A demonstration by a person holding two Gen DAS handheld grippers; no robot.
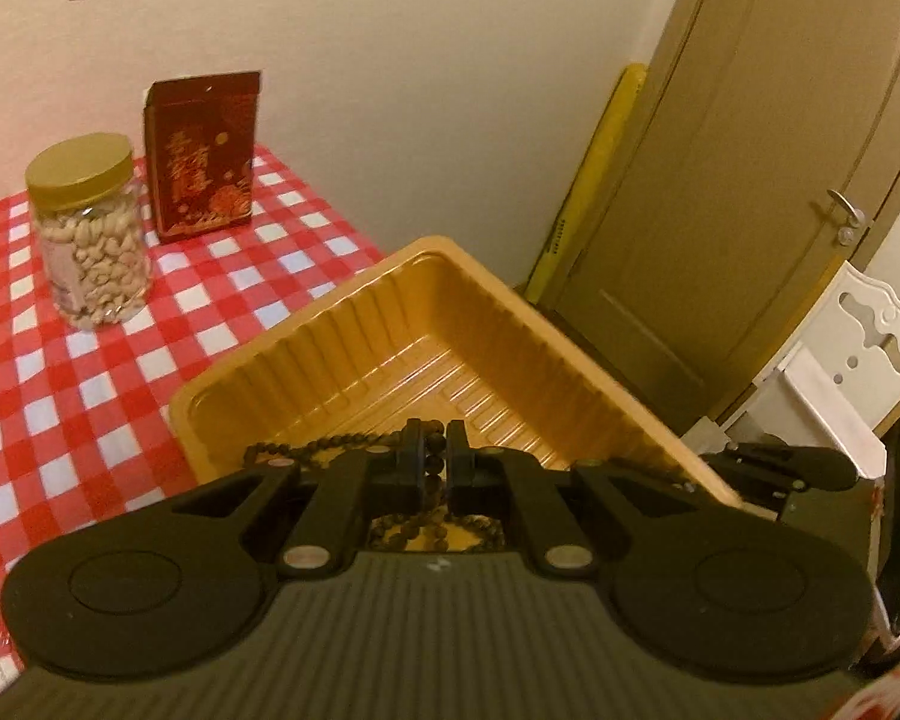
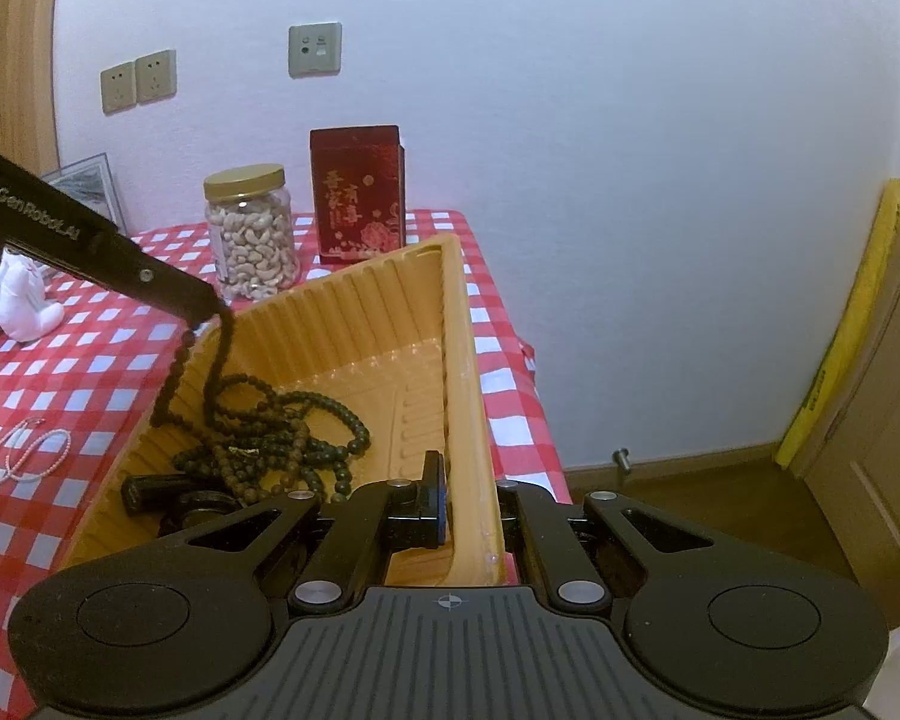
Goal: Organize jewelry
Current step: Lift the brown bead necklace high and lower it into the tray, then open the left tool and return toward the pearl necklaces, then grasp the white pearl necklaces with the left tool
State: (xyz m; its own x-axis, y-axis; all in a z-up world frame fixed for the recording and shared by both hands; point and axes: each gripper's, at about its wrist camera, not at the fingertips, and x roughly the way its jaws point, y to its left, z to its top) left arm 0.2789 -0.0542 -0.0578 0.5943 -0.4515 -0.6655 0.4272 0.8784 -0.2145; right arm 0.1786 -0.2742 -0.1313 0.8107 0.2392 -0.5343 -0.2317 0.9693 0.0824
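The left gripper (image 1: 437, 461) has its fingers (image 1: 411, 450) clamped on a strand of dark beads (image 1: 435, 456), pinched right between the pads. From that grip the strand trails away to the left of the fingers and hangs down below them into the gold plastic tray (image 1: 330, 324). In the right wrist view the left gripper (image 2: 210, 309) reaches in from the upper left, and the strand drops from its tips over the tray's near-left wall onto a tangled heap of dark bead strings (image 2: 276, 438) on the tray floor.

The right gripper (image 2: 471, 504) has its fingers (image 2: 432, 498) pressed together on the tray's (image 2: 390, 300) right wall, one inside, one outside, with the heap just left of them.

Beyond the fingers on the red checked surface (image 2: 78, 360) stand a jar of cashews (image 2: 251, 234) and a red box (image 2: 357, 195). Far left of the fingers lies a thin pink-and-white necklace (image 2: 24, 450), outside the tray.
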